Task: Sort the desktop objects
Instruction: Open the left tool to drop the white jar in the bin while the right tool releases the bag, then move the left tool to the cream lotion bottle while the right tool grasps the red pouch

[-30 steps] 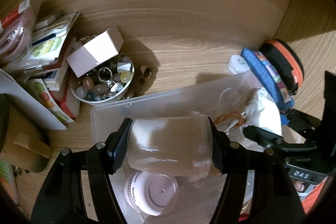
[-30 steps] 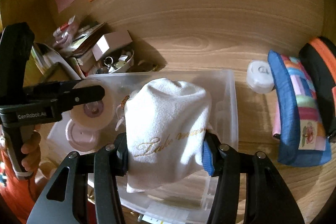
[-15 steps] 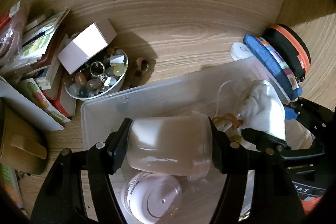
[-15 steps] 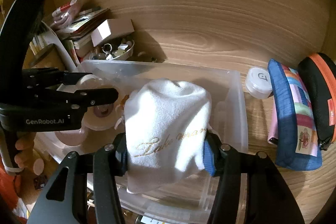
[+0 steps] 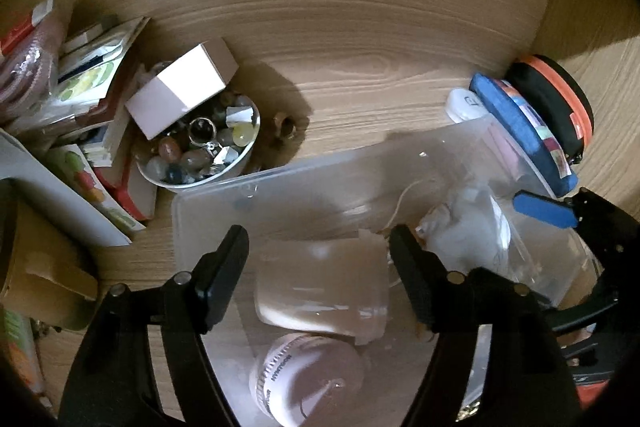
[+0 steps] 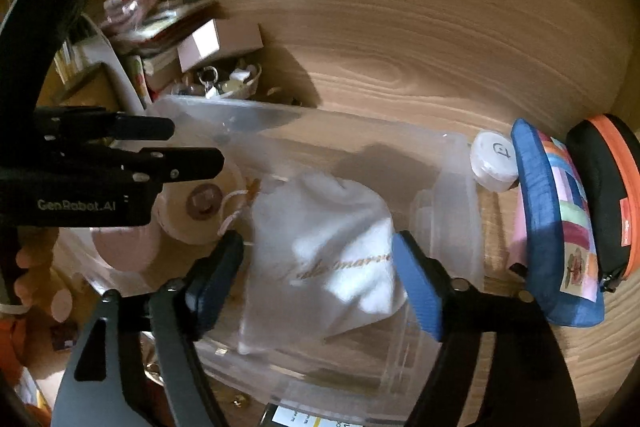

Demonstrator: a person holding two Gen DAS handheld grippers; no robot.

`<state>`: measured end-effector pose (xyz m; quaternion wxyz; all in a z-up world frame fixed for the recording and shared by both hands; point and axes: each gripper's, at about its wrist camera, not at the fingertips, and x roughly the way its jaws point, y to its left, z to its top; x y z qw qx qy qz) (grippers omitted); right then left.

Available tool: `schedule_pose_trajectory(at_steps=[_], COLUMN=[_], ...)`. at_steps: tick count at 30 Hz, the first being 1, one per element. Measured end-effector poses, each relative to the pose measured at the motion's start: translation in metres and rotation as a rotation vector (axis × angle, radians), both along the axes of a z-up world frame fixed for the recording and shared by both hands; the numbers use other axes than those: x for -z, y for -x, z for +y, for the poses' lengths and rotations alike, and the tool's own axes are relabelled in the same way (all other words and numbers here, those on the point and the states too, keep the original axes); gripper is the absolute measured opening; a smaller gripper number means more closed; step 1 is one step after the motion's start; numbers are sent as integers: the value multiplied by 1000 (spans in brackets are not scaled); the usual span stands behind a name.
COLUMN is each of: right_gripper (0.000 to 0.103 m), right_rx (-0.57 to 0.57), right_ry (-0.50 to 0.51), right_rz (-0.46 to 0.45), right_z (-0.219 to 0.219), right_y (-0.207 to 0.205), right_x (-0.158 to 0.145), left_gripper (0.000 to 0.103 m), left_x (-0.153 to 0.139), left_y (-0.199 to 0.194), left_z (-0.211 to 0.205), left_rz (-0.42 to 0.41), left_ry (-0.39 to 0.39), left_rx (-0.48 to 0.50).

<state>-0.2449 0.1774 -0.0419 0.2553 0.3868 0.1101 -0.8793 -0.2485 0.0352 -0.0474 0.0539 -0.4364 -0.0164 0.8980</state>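
The frosted jar (image 5: pixel 320 287) is lying on its side inside the clear plastic bin (image 5: pixel 304 183), long axis running left to right across the left wrist view, with its flat end facing the right gripper's side. The left gripper (image 5: pixel 318 251) is spread wide around it, fingers clear of the jar on both sides, so it's let go. A round white lid (image 5: pixel 308 379) sits just below the jar in the bin.

The white drawstring pouch (image 6: pixel 328 251) is in the bin too, slumped, gold script across the front, cord end toward the jar. The right gripper (image 6: pixel 318 267) is splayed open, blue pads off the cloth.

Outside the bin: a bowl of stones and trinkets (image 5: pixel 200 151) with a small white box (image 5: pixel 180 91) on it, and a blue patchwork case (image 6: pixel 556 227) beside a black and orange one (image 6: pixel 608 195).
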Motion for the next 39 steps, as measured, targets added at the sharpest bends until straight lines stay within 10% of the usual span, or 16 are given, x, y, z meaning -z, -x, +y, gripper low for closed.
schedule_pose_trajectory(at_steps=[39], right_gripper=[90], right_rx=[1], right_ry=[210], right_rz=[182], right_z=[35], right_y=[-93], right_x=[-86], left_gripper=[98], left_x=[-83], left_y=[-144], left_z=[-10], left_rz=[291], left_ry=[120], left_rx=[-40])
